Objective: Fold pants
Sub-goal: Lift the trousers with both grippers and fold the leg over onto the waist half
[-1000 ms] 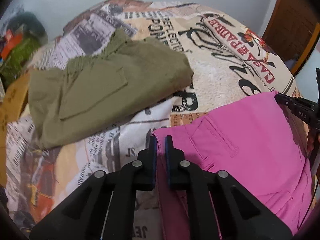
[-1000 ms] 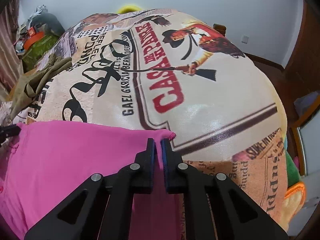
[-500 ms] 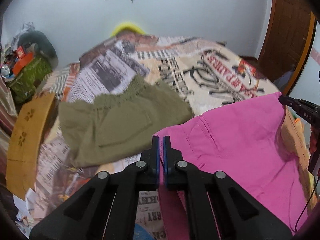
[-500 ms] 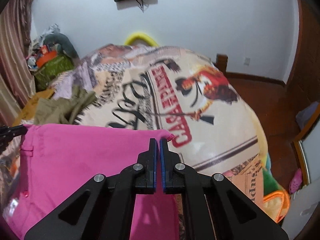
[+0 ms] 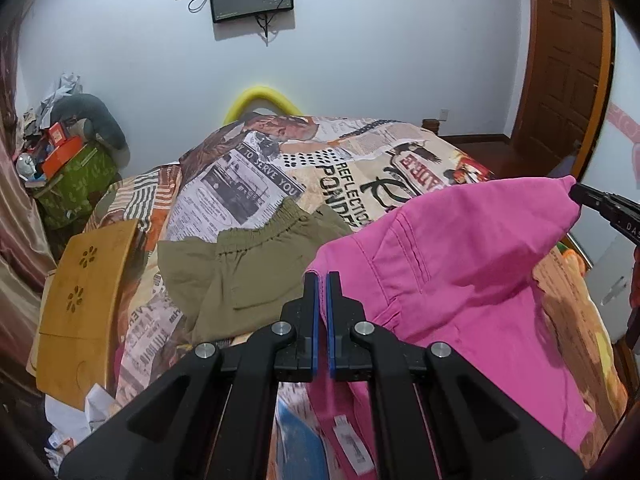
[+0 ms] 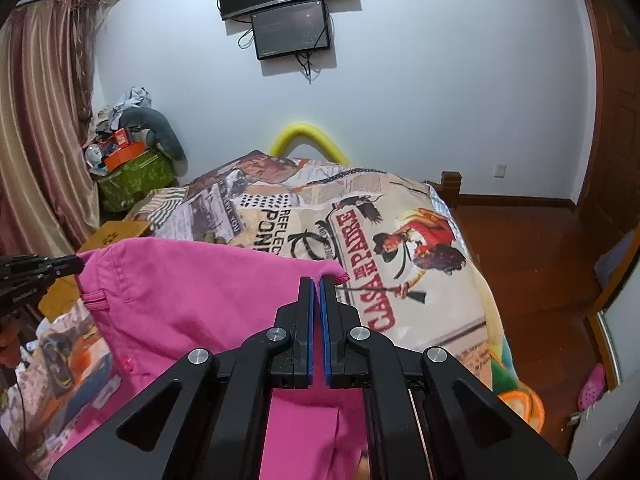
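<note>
Left view, my left gripper (image 5: 322, 280) clamped on pink pants (image 5: 460, 264) corner, waistband held above bed (image 5: 280, 168), olive shorts (image 5: 248, 272) behind, right view, my right gripper (image 6: 316, 286) pinching opposite corner.

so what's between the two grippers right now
The top edge of the pink pants spans from the left gripper to the right gripper, each shut on a corner; both wrist views show it.
</note>
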`<state>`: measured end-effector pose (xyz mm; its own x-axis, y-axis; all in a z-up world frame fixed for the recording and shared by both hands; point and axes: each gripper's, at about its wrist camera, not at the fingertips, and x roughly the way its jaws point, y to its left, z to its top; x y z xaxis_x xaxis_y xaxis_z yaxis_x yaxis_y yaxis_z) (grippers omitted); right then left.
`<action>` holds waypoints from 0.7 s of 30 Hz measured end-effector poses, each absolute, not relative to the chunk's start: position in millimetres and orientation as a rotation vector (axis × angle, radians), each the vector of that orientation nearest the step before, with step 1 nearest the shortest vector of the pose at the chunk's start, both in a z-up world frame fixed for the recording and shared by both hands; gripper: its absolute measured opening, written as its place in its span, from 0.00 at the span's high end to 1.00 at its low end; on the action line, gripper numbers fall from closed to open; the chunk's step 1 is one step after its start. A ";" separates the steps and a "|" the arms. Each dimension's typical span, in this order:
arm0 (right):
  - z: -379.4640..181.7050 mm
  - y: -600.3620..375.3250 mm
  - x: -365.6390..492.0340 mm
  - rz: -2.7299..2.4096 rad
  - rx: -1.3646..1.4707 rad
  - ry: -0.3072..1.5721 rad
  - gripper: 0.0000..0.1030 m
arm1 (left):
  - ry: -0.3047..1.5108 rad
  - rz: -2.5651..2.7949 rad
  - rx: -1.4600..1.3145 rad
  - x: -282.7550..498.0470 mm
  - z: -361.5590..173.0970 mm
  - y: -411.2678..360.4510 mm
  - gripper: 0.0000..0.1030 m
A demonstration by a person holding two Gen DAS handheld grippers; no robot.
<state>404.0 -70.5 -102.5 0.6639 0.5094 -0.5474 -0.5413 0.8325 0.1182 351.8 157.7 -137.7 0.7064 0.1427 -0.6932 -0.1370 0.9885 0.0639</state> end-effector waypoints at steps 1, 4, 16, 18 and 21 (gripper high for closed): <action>-103.2 -72.1 398.3 0.593 -0.058 0.603 0.98 | 0.772 0.154 0.011 347.5 -137.3 155.5 0.96; -104.6 -77.2 383.6 0.590 -0.064 0.623 0.98 | 0.780 0.144 0.020 333.6 -135.5 149.3 0.96; -127.3 -98.5 318.5 0.578 -0.045 0.694 0.97 | 0.832 0.097 0.112 269.1 -155.7 118.2 0.96; -134.1 -106.1 308.2 0.580 -0.027 0.719 0.98 | 0.846 0.092 0.108 254.5 -165.6 113.7 0.96; -147.7 -115.4 292.5 0.575 0.008 0.753 0.97 | 0.869 0.084 0.111 236.3 -182.2 107.3 0.96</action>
